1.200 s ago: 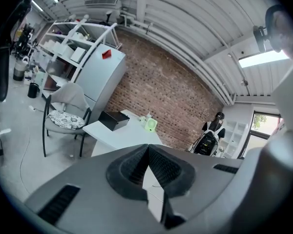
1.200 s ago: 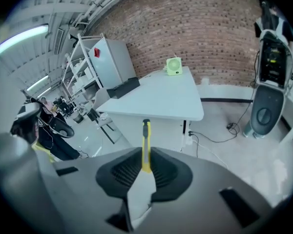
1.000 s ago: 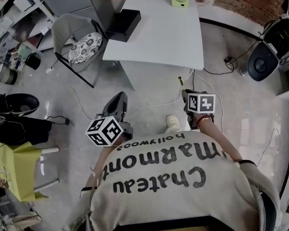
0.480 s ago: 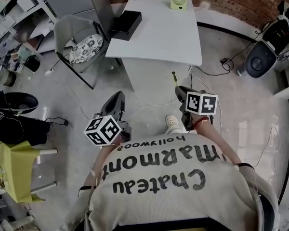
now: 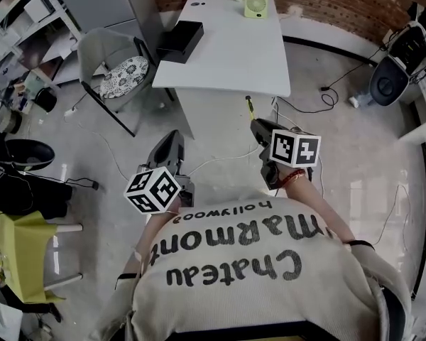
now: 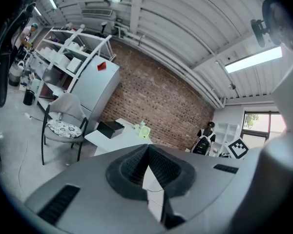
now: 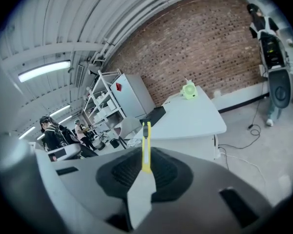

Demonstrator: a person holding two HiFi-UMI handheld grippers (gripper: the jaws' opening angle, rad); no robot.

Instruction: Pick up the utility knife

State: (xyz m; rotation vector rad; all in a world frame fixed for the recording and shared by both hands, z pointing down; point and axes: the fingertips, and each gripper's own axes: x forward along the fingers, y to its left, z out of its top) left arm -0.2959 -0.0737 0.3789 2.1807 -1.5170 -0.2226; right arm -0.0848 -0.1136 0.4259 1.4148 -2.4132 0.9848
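Observation:
A yellow utility knife (image 7: pixel 146 147) stands upright between the pads of my right gripper (image 7: pixel 145 168), which is shut on it. In the head view the knife's yellow tip (image 5: pixel 249 104) sticks out ahead of the right gripper (image 5: pixel 258 126), just short of the near edge of the white table (image 5: pixel 227 55). My left gripper (image 5: pixel 173 143) hangs over the floor at the left of the person's body. In the left gripper view its jaws (image 6: pixel 147 152) meet at the tips with nothing between them.
On the table lie a black box (image 5: pixel 179 40) and a green fan (image 5: pixel 253 5). A chair with a patterned cushion (image 5: pixel 122 75) stands left of the table. Cables (image 5: pixel 309 105) trail over the floor. Shelving (image 5: pixel 14 27) lines the left side.
In the head view both grippers have moved toward the table. The right one has risen with the knife still in it.

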